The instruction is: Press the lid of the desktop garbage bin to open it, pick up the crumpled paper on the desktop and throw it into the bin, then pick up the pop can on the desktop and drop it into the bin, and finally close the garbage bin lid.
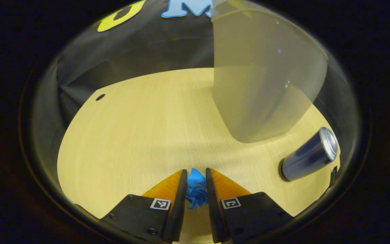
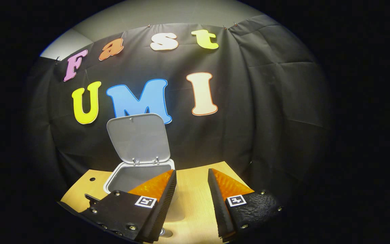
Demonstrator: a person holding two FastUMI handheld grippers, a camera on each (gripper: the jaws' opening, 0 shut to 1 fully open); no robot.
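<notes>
now crumpled paper [image 1: 196, 188] between left gripper [image 1: 195, 176] fingers, bin [image 2: 141, 176] lid [image 2: 138, 138] up

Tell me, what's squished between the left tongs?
The blue crumpled paper, pinched between the left tongs above the table, in the left gripper view.

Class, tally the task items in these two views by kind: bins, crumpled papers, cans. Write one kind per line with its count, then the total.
Garbage bin, lid up: 1
Crumpled paper, blue, gripped in the left claw: 1
Pop can, lying on the desktop: 1
Total: 3
</notes>
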